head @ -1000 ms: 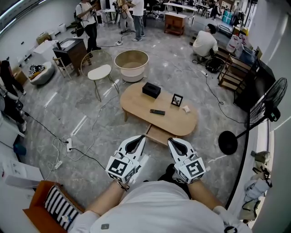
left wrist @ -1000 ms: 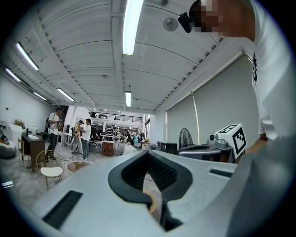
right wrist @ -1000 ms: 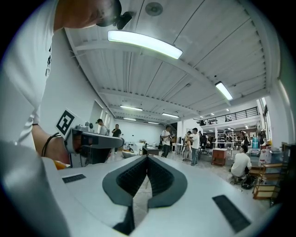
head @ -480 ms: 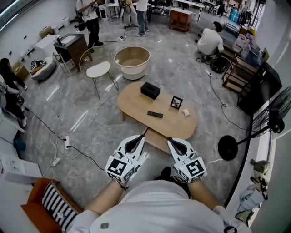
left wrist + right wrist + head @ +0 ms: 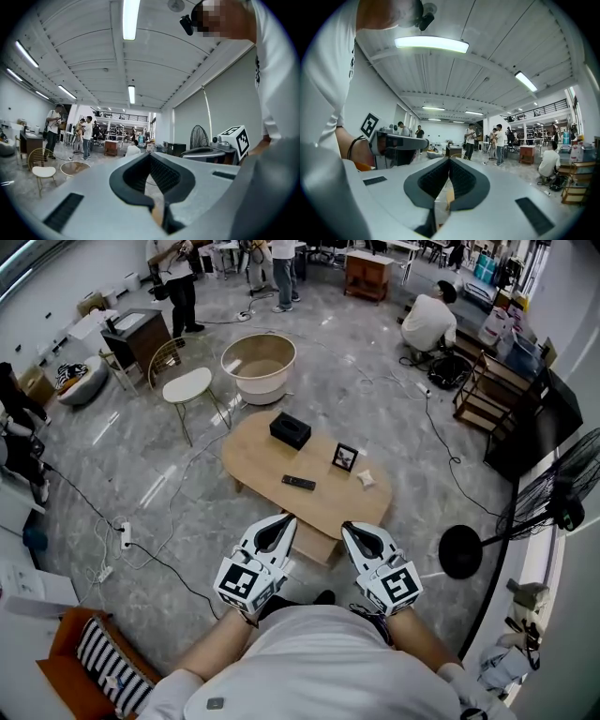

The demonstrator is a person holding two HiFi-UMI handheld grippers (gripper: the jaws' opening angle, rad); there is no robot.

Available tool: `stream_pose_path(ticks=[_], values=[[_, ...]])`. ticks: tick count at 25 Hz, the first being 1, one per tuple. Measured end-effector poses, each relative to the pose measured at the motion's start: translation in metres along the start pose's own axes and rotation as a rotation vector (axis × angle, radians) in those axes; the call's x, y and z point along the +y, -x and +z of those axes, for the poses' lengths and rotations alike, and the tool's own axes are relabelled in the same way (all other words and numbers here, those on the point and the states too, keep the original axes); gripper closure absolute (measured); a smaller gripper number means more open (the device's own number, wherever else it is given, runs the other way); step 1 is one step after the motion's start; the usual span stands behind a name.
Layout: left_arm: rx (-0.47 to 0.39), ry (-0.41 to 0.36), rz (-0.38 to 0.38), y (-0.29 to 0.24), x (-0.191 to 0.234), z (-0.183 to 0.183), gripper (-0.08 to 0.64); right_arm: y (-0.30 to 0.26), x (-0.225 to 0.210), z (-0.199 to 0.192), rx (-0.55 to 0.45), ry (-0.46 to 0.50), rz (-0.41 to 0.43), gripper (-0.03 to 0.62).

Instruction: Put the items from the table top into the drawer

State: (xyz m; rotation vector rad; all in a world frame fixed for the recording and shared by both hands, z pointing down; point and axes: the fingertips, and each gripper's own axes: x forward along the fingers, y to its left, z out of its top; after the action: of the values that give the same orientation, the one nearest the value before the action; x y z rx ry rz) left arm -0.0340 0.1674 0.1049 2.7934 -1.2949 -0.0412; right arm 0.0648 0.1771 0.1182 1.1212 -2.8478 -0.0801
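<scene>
Both empty, the left claw [image 5: 279,524] and right claw [image 5: 356,530] sit pinched together short of the desk [image 5: 251,457]; mid-desk, the remote [image 5: 299,483] looks light and stiff, best gripped across its middle

Table's [image 5: 246,457] left end lies bare — black box [image 5: 290,430], remote [image 5: 298,483] and frame [image 5: 344,457] stand mid-top.

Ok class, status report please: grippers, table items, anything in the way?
Left hand-held gripper and right hand-held gripper shut, empty, short of the table. Remote, black box, picture frame on top; drawer open. Nothing in the way.
</scene>
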Motion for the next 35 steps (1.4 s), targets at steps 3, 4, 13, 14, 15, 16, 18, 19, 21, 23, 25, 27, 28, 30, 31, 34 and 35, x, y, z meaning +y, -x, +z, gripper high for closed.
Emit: stream_pose_path(ticks=[3, 4, 13, 14, 15, 16, 18, 19, 21, 23, 25, 27, 28, 30, 31, 34, 35], values=[[0.006, 0.002, -0.009, -0.016, -0.009, -0.003, 0.551, 0.006, -0.016, -0.002, 0.0, -0.004, -0.003, 0.566], [0.009, -0.003, -0.013, -0.021, -0.011, -0.004, 0.551, 0.007, -0.021, -0.002, -0.003, -0.006, -0.006, 0.566], [0.023, 0.011, -0.028, -0.052, -0.008, -0.012, 0.551, 0.002, -0.046, -0.012, 0.01, -0.019, -0.004, 0.566], [0.023, 0.013, -0.029, -0.055, -0.006, -0.013, 0.551, 0.0, -0.049, -0.013, 0.013, -0.021, -0.007, 0.566], [0.023, 0.014, -0.031, -0.057, -0.003, -0.013, 0.551, -0.003, -0.052, -0.015, 0.013, -0.022, -0.01, 0.566], [0.023, 0.014, -0.033, -0.06, 0.0, -0.014, 0.551, -0.006, -0.054, -0.016, 0.013, -0.022, -0.013, 0.566], [0.023, 0.016, -0.035, -0.063, 0.009, -0.016, 0.551, -0.014, -0.057, -0.018, 0.018, -0.021, -0.013, 0.566], [0.024, 0.018, -0.035, -0.065, 0.014, -0.017, 0.551, -0.019, -0.059, -0.019, 0.022, -0.02, -0.012, 0.566], [0.03, 0.023, -0.035, -0.07, 0.025, -0.019, 0.551, -0.029, -0.064, -0.021, 0.03, -0.02, -0.009, 0.566], [0.038, 0.025, -0.039, -0.077, 0.036, -0.02, 0.551, -0.041, -0.071, -0.024, 0.037, -0.024, -0.012, 0.566], [0.049, 0.024, -0.044, -0.084, 0.049, -0.022, 0.551, -0.054, -0.079, -0.025, 0.042, -0.03, -0.016, 0.566], [0.061, 0.03, -0.048, -0.091, 0.064, -0.025, 0.551, -0.07, -0.083, -0.028, 0.047, -0.032, -0.016, 0.566], [0.068, 0.034, -0.049, -0.093, 0.071, -0.028, 0.551, -0.078, -0.085, -0.03, 0.053, -0.034, -0.015, 0.566], [0.084, 0.042, -0.052, -0.099, 0.089, -0.033, 0.551, -0.097, -0.089, -0.035, 0.068, -0.041, -0.013, 0.566], [0.093, 0.045, -0.053, -0.102, 0.098, -0.036, 0.551, -0.106, -0.093, -0.039, 0.076, -0.044, -0.013, 0.566], [0.118, 0.051, -0.048, -0.113, 0.13, -0.047, 0.551, -0.136, -0.105, -0.052, 0.107, -0.052, -0.006, 0.565], [0.127, 0.055, -0.046, -0.118, 0.141, -0.051, 0.551, -0.146, -0.109, -0.057, 0.118, -0.055, -0.001, 0.566]])
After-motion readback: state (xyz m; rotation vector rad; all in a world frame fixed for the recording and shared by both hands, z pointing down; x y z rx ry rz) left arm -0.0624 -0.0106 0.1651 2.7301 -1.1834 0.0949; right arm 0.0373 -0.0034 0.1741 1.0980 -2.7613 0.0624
